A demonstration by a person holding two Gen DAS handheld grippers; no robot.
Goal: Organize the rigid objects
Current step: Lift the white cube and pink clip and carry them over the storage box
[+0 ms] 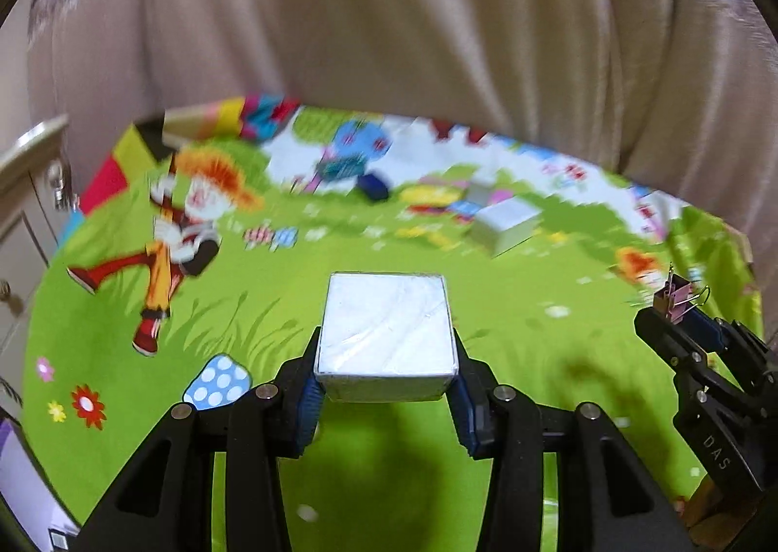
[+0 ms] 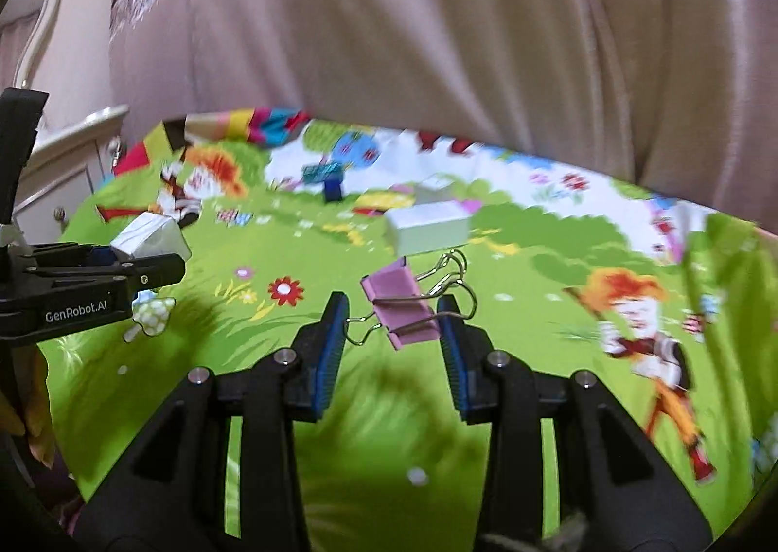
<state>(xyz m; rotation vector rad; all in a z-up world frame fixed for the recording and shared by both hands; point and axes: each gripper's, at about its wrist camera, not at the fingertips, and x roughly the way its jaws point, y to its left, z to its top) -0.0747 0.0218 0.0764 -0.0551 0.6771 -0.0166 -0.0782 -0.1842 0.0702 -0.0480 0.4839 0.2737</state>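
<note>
Left gripper point(image 1: 386, 372): blue pads clamped on both sides of a white box point(image 1: 386, 330), held above the mat. Right gripper point(image 2: 394, 343): pads pressing a pink binder clip point(image 2: 403, 309) from left and right, clip tilted, wire handles splayed to either side. Below both: green cartoon play mat point(image 1: 121, 309) over the table. Far on the mat, right of centre: second white box point(image 1: 505, 221), with a smaller pale block point(image 1: 481, 192) just beyond it. Far centre: dark blue block point(image 1: 373, 186), blurred. Behind the mat: beige curtain point(image 1: 389, 17). Far left: cream cabinet point(image 1: 29, 192).
</note>
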